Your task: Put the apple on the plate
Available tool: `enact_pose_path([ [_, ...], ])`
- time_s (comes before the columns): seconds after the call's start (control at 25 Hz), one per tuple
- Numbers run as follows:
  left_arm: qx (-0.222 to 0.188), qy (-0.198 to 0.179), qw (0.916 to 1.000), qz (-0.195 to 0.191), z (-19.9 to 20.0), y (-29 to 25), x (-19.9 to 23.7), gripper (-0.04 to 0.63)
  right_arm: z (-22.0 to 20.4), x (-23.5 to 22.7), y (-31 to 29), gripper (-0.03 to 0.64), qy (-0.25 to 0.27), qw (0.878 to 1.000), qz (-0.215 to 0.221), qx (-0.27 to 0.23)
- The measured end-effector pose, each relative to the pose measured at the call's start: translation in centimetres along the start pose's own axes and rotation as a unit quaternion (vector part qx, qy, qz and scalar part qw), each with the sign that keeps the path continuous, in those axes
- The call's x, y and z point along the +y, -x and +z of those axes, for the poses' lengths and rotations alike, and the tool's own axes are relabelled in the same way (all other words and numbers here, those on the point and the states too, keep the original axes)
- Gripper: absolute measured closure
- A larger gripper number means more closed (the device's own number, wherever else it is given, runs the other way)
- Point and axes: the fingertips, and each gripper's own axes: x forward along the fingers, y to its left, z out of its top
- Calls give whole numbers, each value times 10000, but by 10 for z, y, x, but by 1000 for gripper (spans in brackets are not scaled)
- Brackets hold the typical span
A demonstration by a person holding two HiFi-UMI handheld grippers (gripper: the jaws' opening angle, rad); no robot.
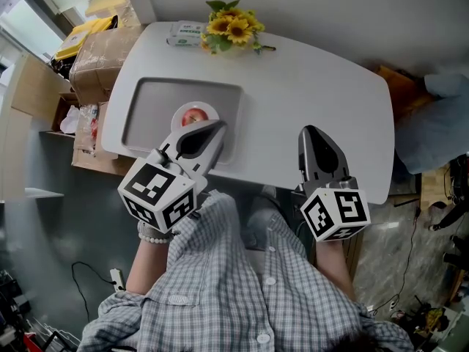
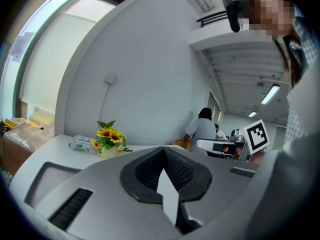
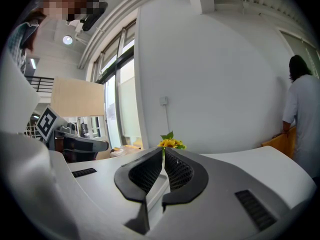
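Note:
In the head view a red apple (image 1: 193, 115) lies on a small white plate (image 1: 210, 110) that stands in a shallow grey tray (image 1: 146, 101) on the white table (image 1: 308, 79). My left gripper (image 1: 218, 126) hovers over the plate's near right edge, jaws shut and empty, hiding part of the plate. My right gripper (image 1: 311, 130) hangs above the table's front right, apart from the tray, jaws shut with nothing in them. The left gripper view shows the closed left gripper (image 2: 163, 150) and the right gripper view the closed right gripper (image 3: 163, 152); neither shows the apple.
A pot of sunflowers (image 1: 231, 26) and a tissue pack (image 1: 185, 33) stand at the table's far edge. Cardboard boxes (image 1: 102, 50) are stacked left of the table. A person (image 3: 300, 114) stands beyond the table's right end.

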Motion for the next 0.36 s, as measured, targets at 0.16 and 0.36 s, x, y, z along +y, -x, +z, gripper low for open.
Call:
enact_pose_path([
  [0.16, 3, -1, 10000, -23, -1, -1, 1, 586, -1, -1, -1, 586, -7, 10000, -27, 0],
  [0.36, 176, 132, 9997, 108, -18, 21, 1, 586, -17, 15, 6, 584, -135, 9998, 50, 146],
])
